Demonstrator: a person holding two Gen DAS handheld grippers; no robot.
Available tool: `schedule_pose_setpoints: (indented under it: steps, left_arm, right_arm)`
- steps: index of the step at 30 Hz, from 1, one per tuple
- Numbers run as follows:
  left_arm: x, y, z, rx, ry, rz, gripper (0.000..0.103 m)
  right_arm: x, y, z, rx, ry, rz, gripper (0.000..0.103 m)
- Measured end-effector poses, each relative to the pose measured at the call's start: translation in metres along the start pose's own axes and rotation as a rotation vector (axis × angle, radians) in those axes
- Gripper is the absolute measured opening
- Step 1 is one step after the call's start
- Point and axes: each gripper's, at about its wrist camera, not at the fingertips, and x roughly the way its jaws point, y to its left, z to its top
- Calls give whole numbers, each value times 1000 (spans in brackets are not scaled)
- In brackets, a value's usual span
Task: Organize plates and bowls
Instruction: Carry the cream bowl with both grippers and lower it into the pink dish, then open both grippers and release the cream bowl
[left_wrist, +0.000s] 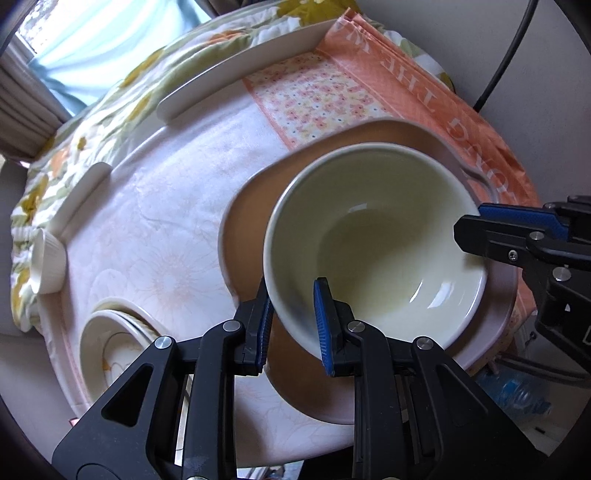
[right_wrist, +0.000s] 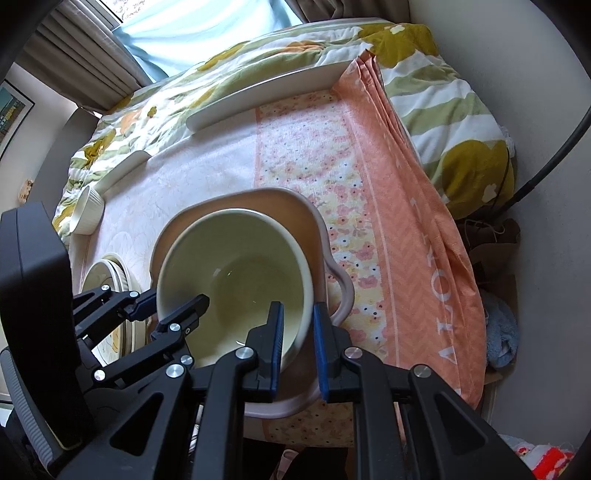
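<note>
Your bowl (left_wrist: 373, 243) is pale cream, glossy and empty, with a plain rounded rim. It sits tilted over a shallow tan plate (left_wrist: 251, 206) with a pinkish lip, on the cloth-covered bench (left_wrist: 166, 236).

At the left, a small ribbed cup (left_wrist: 48, 258) lies near the edge of the bench, and a stack of patterned saucers (left_wrist: 110, 347) sits just beside the plate.

Your left hand-held gripper (left_wrist: 291, 325) is clamped on the bowl's near rim, one blue pad outside the wall and one inside.

Your right hand-held gripper (right_wrist: 298, 347) is clamped on the opposite rim in the same way, so the bowl sits between the two.
</note>
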Motion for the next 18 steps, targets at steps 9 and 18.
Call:
schedule_pose_setpoints:
  steps: [9,18]
  left_arm:
    - [-12,4,1,-13,-18,-24,18]
    - [-96,45,-6,-139,-187,-74,61]
  right_arm:
    - [-9,-1,2,-1,-20,-3,15]
    - [-73,4,16,-26,-152,40,15]
